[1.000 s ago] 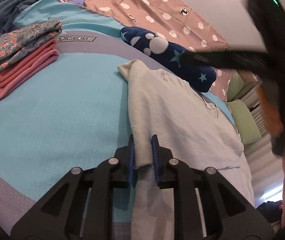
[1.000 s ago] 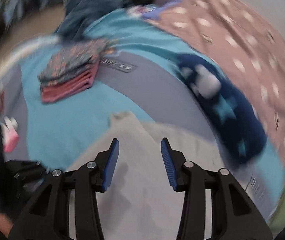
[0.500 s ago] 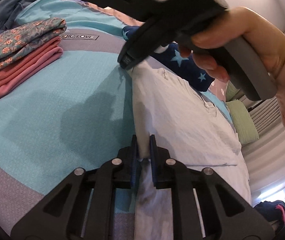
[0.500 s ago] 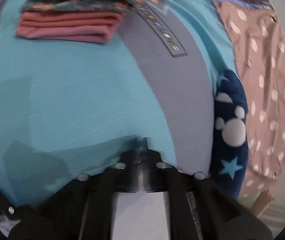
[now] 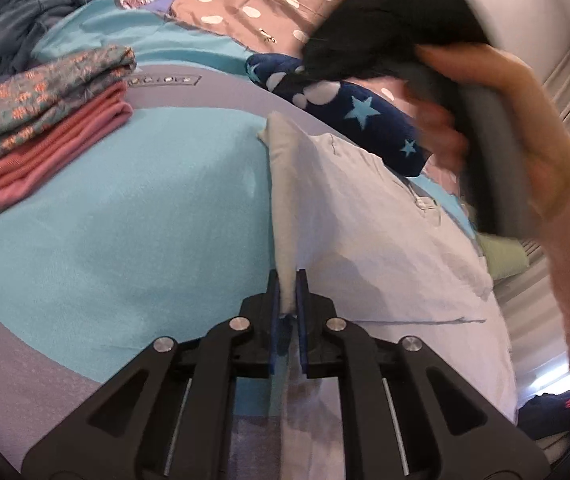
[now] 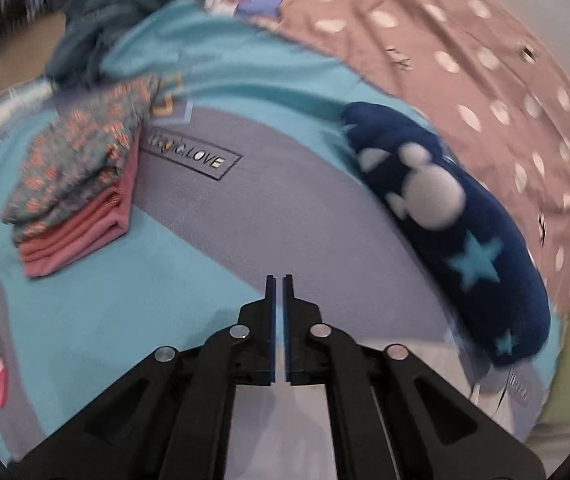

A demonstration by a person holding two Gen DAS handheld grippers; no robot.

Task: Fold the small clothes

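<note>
At the left of the left wrist view sits a folded stack [image 5: 49, 120]. At bottom centre the left gripper [image 5: 288, 292] pinches the edge of the white garment [image 5: 381, 232], which spreads to the right. The right gripper [image 6: 279, 300], bottom centre of its own view, has its jaws nearly together with nothing between them.

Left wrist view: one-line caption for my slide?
Left claw pinches the white garment's folded edge on the turquoise bedspread.

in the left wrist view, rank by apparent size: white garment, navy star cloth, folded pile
1. white garment, though it lies nearest the camera, which inflates it
2. folded pile and navy star cloth: too alike to rank; the cloth is partly hidden
</note>
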